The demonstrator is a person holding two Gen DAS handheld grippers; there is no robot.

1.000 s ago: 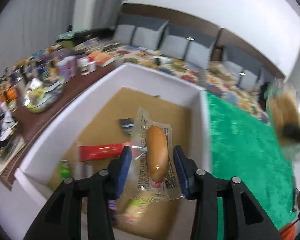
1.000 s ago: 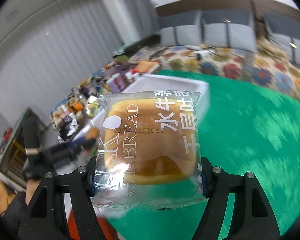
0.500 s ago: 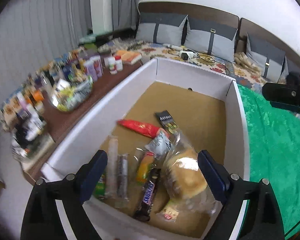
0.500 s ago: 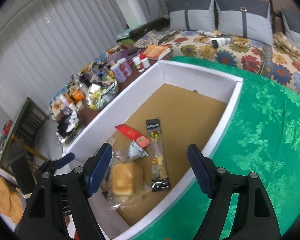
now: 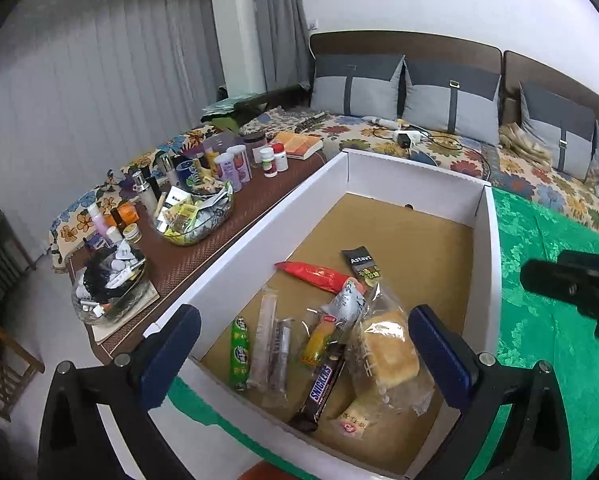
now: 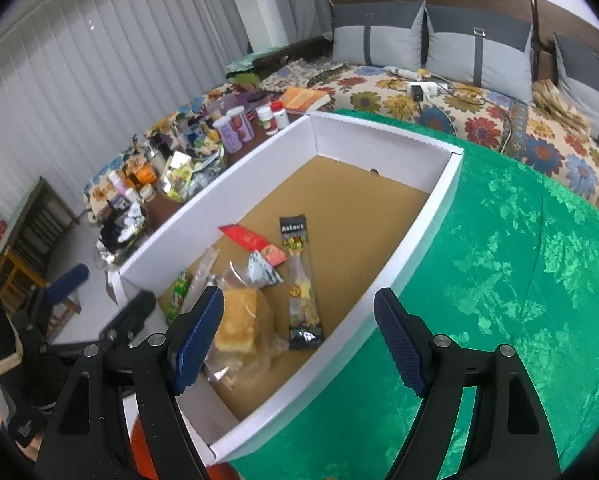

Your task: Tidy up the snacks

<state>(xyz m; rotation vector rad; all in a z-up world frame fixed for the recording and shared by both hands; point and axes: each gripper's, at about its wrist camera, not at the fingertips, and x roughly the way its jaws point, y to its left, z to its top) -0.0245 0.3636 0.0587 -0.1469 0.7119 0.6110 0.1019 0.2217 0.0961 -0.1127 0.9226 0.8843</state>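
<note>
A white cardboard box (image 5: 487, 248) with a brown floor sits on a green cloth; it also shows in the right wrist view (image 6: 439, 196). Several snacks lie at its near end: a bagged bread bun (image 5: 387, 354) (image 6: 239, 322), a Snickers bar (image 5: 323, 388), a red packet (image 5: 315, 276) (image 6: 245, 237), a black-topped candy bag (image 6: 299, 280) and a green stick (image 5: 239, 354). My left gripper (image 5: 303, 348) is open and empty above the box's near end. My right gripper (image 6: 299, 340) is open and empty above the box's near right wall.
A brown side table (image 5: 203, 256) left of the box holds bottles, jars and glass bowls of small items. Green cloth (image 6: 519, 280) spreads to the right. A floral-covered sofa with grey cushions (image 5: 439, 96) lies behind.
Both grippers opened and let go of their loads: the sausage-roll packet and the bread bag now lie in the box. Both grippers drew back and up.
</note>
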